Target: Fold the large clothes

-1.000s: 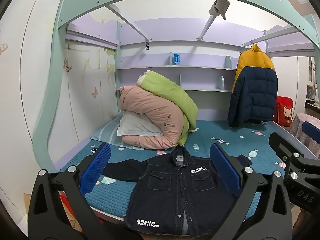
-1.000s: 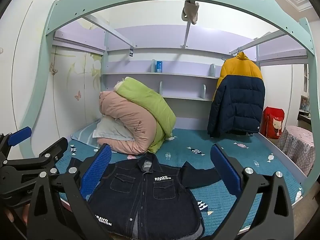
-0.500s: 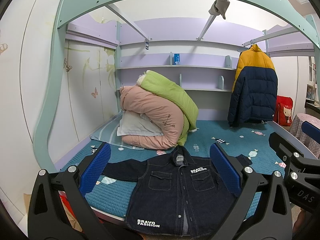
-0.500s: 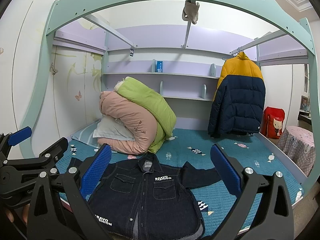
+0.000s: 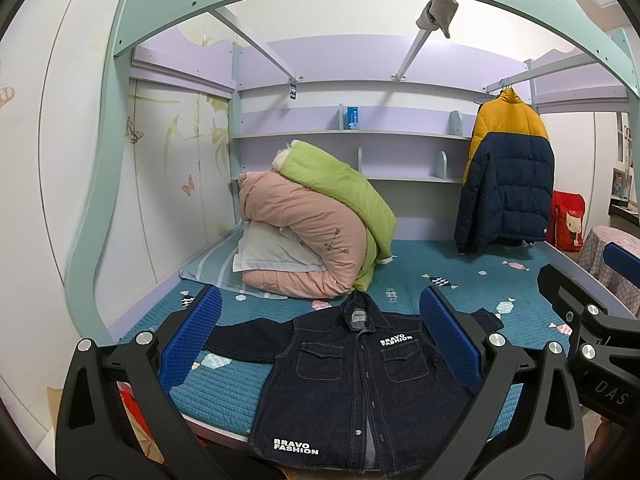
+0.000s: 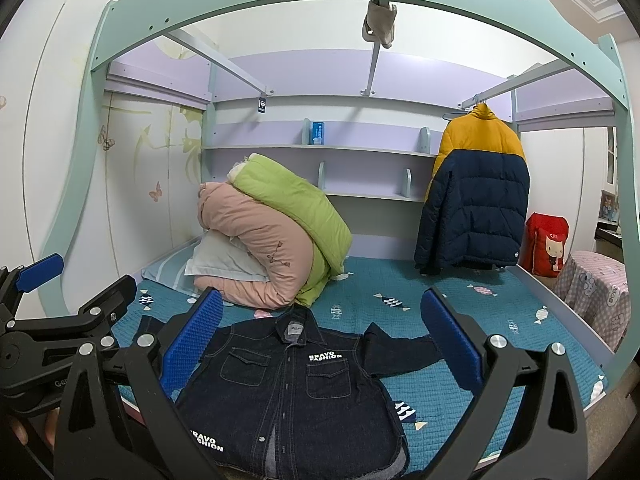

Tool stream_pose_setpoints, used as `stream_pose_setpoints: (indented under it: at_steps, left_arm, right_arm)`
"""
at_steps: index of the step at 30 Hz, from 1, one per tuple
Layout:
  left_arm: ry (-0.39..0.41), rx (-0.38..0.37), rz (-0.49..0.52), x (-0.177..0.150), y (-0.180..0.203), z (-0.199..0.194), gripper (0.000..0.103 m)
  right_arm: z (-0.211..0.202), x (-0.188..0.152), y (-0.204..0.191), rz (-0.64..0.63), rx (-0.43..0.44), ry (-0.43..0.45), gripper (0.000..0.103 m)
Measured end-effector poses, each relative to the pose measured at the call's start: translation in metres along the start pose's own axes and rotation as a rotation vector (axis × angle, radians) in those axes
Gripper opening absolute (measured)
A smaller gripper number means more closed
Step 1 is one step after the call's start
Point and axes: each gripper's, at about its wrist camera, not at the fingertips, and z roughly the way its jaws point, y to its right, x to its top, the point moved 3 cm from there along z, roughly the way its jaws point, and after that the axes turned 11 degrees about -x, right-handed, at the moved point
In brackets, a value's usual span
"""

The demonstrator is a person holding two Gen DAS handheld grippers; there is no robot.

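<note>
A dark denim jacket printed "BRAVO FASHION" lies flat, front up, on the teal bed, hem at the near edge and both sleeves spread out. It also shows in the right wrist view. My left gripper is open and empty, held above the jacket's near part. My right gripper is open and empty, also in front of the jacket. The right gripper shows at the right edge of the left wrist view, and the left gripper at the left edge of the right wrist view.
Rolled pink and green quilts and a pillow are piled at the bed's back left. A yellow and navy puffer coat hangs at the back right. A red bag and a pink checked cover stand right of the bed.
</note>
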Motion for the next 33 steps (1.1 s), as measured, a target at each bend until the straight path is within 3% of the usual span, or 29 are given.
stream_pose_setpoints:
  at_steps: [33]
  left_arm:
    - [-0.006, 0.000, 0.000, -0.008, -0.004, 0.004, 0.100]
  right_arm:
    - [0.003, -0.004, 0.003, 0.003, 0.004, -0.011, 0.096]
